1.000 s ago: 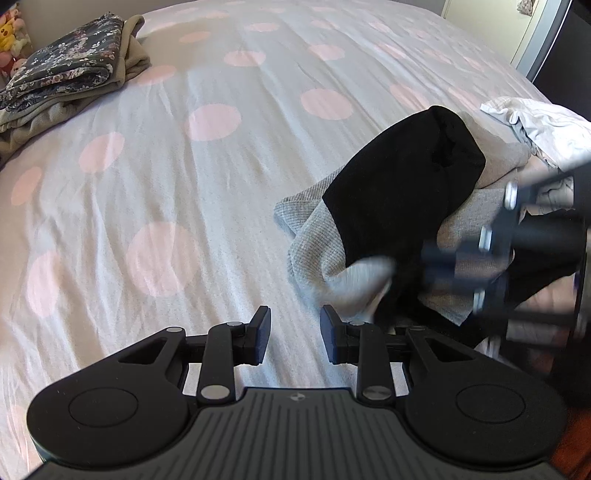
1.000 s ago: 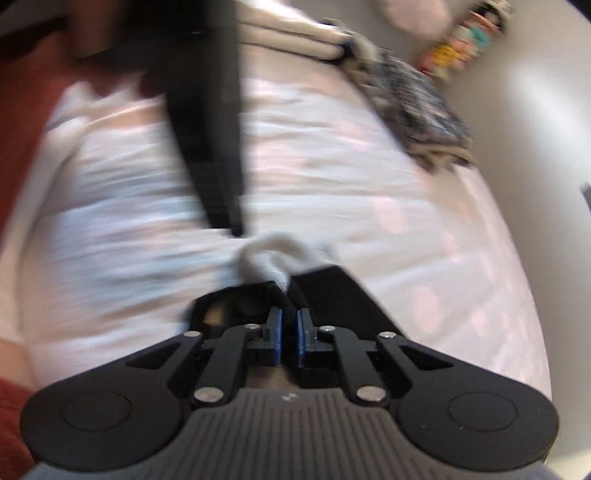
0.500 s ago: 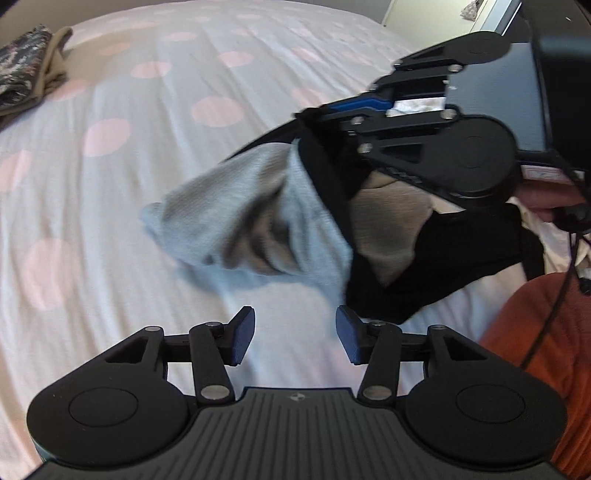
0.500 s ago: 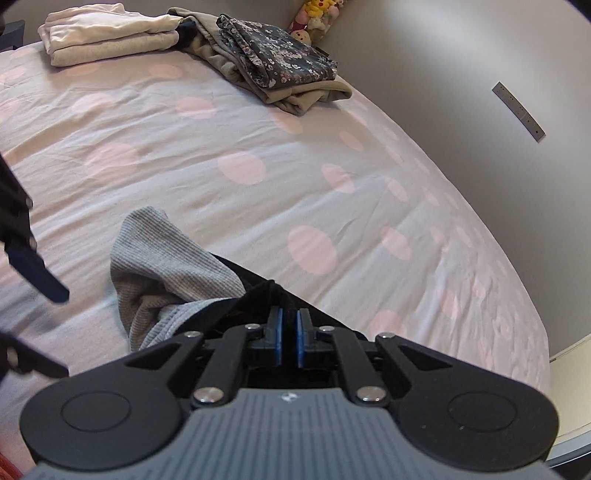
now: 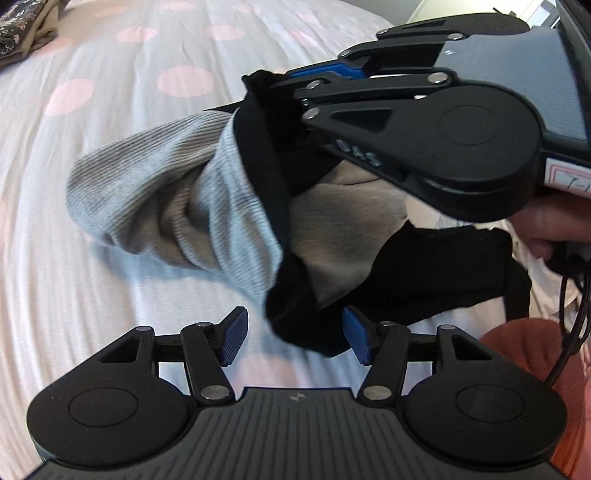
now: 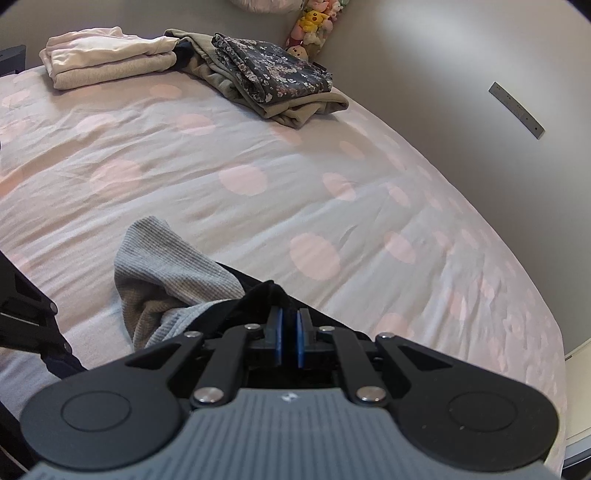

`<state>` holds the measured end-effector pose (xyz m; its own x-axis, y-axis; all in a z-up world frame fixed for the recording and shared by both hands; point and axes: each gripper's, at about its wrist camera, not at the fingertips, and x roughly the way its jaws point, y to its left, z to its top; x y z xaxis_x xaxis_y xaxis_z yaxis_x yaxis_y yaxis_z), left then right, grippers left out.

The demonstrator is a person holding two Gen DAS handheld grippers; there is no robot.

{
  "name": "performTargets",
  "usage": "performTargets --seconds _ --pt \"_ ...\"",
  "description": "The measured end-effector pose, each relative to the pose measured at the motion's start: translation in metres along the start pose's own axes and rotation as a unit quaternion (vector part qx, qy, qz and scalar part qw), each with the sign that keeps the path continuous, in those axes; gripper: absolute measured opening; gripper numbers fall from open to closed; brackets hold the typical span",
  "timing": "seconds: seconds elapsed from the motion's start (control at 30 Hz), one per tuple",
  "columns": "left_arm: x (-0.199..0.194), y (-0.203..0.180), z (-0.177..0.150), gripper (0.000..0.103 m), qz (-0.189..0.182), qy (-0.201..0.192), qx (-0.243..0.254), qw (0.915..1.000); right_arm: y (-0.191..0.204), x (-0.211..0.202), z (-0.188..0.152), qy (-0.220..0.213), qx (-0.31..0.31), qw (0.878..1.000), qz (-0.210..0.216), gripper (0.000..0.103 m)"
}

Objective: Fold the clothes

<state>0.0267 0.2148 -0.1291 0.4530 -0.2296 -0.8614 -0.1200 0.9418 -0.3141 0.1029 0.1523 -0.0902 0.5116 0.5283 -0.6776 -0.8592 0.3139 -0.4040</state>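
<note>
**Over a polka-dot bed, a black garment hangs from one gripper**

Above the white bedspread (image 5: 110, 258) with its pale pink dots, the left gripper (image 5: 293, 341) hovers with its blue-padded fingers (image 5: 232, 339) spread wide and gripping nothing. A fold of the black garment (image 5: 424, 273) droops between them, close to the right-hand pad, though whether it touches cannot be told. To the left of that fold, a grey ribbed garment (image 5: 147, 177) bulges out, bunched together with the black cloth and lifted off the bedspread. Further right and higher, the right gripper (image 5: 291, 79) comes in from the side, its fingers clenched on the top edge of the black garment, so that both pieces hang from that pinch. A person's hand (image 5: 550, 221) shows behind the gripper's body, with cables trailing below it.

From the right wrist camera, the closed blue pads (image 6: 279, 339) bite the black cloth right at the fingertips, and the grey ribbed garment spills to the left onto the bedspread. At the far end of the bed lie a folded cream pile (image 6: 107, 55) on the left and a floral dark garment (image 6: 273, 70) atop olive cloth to its right. Soft toys (image 6: 314, 29) sit in the corner against a plain grey wall (image 6: 443, 74).
</note>
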Motion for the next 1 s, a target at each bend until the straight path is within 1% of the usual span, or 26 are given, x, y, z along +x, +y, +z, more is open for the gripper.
performTargets --seconds 0.03,0.07,0.1,0.17,0.23,0.27,0.4,0.43,0.5,0.6,0.67,0.77,0.83,1.0 --pt "0.002 0.0 0.0 0.054 0.008 -0.001 -0.005 1.0 -0.002 -0.005 0.002 -0.004 0.001 1.0 -0.006 0.009" --pt "0.004 0.0 0.0 0.046 0.017 -0.001 -0.009 0.9998 -0.003 -0.009 0.004 -0.009 0.003 1.0 -0.013 0.009" --pt "0.005 0.004 0.0 0.029 0.013 0.001 -0.02 0.9997 -0.005 -0.014 0.006 -0.013 0.004 1.0 -0.019 0.009" --pt "0.008 0.012 -0.001 0.012 0.006 0.006 -0.041 0.9991 -0.008 -0.024 0.01 -0.021 0.006 0.999 -0.032 0.009" --pt "0.003 0.021 -0.002 0.007 0.003 0.0 -0.061 0.9981 -0.011 -0.033 0.014 -0.03 0.009 0.998 -0.045 0.008" --pt "-0.003 0.023 -0.001 0.005 0.007 -0.008 -0.061 0.9981 -0.012 -0.038 0.016 -0.034 0.01 0.998 -0.052 0.008" --pt "-0.037 0.031 0.006 0.003 0.021 -0.048 -0.067 0.9964 -0.019 -0.057 0.024 -0.051 0.015 0.996 -0.078 0.008" --pt "-0.051 0.034 0.011 0.003 0.025 -0.06 -0.066 0.9957 -0.02 -0.061 0.026 -0.056 0.016 0.995 -0.084 0.008" --pt "-0.081 0.037 0.018 0.003 0.044 -0.091 -0.058 0.9932 -0.023 -0.071 0.03 -0.065 0.019 0.993 -0.098 0.008" --pt "-0.131 0.033 0.03 0.003 0.068 -0.137 -0.034 0.9876 -0.033 -0.105 0.05 -0.091 0.019 0.987 -0.129 0.007" --pt "-0.165 0.031 0.038 0.003 0.084 -0.168 -0.018 0.982 -0.037 -0.127 0.064 -0.109 0.02 0.983 -0.147 0.007" --pt "-0.215 0.028 0.051 0.003 0.107 -0.214 0.005 0.9708 -0.037 -0.162 0.086 -0.137 0.016 0.975 -0.177 0.007" --pt "-0.246 0.019 0.056 0.003 0.117 -0.238 0.02 0.9639 -0.036 -0.185 0.099 -0.157 0.014 0.968 -0.196 0.007" --pt "-0.306 -0.009 0.084 0.003 0.145 -0.29 0.055 0.9444 -0.04 -0.243 0.126 -0.208 0.02 0.949 -0.235 0.006"
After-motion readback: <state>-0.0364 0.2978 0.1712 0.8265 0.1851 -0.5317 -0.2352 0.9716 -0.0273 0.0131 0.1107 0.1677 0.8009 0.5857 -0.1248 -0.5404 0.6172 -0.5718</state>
